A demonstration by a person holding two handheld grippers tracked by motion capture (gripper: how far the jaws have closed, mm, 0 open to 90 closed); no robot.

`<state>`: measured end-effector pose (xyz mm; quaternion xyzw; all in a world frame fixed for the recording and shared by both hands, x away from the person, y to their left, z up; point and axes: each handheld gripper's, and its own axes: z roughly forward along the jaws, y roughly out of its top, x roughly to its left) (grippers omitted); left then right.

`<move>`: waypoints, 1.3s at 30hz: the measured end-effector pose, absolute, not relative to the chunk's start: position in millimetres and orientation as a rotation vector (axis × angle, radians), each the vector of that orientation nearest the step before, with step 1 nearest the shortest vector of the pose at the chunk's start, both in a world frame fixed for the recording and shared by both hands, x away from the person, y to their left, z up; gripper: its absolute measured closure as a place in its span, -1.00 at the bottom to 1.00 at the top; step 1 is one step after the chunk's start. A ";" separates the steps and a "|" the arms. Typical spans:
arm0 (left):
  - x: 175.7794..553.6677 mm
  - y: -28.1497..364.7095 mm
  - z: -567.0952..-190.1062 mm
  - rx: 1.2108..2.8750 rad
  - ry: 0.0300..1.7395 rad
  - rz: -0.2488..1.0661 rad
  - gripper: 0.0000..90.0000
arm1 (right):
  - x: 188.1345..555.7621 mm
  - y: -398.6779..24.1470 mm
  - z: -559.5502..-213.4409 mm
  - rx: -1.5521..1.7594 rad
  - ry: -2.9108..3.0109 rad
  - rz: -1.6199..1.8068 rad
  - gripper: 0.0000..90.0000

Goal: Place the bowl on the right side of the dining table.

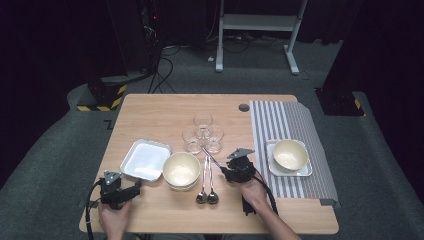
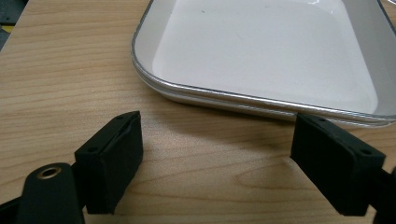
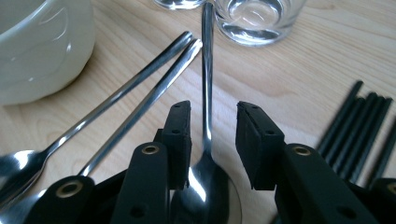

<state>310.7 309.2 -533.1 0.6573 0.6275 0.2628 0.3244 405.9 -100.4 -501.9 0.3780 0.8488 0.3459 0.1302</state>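
No legible text, label, brand, number or sign appears in any view. Inspected surfaces carry no readable marking.
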 end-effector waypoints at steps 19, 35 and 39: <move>310.7 309.2 -533.0 1.725 1.646 0.690 -0.62 | 389.3 -124.5 -508.5 1.136 2.455 0.989 0.34; 310.5 309.4 -533.0 1.722 1.646 0.687 -0.62 | 389.3 -120.7 -515.4 1.126 2.473 0.953 0.36; 310.6 309.3 -533.1 1.723 1.645 0.689 -0.62 | 387.6 -120.9 -515.9 1.118 2.468 0.955 0.38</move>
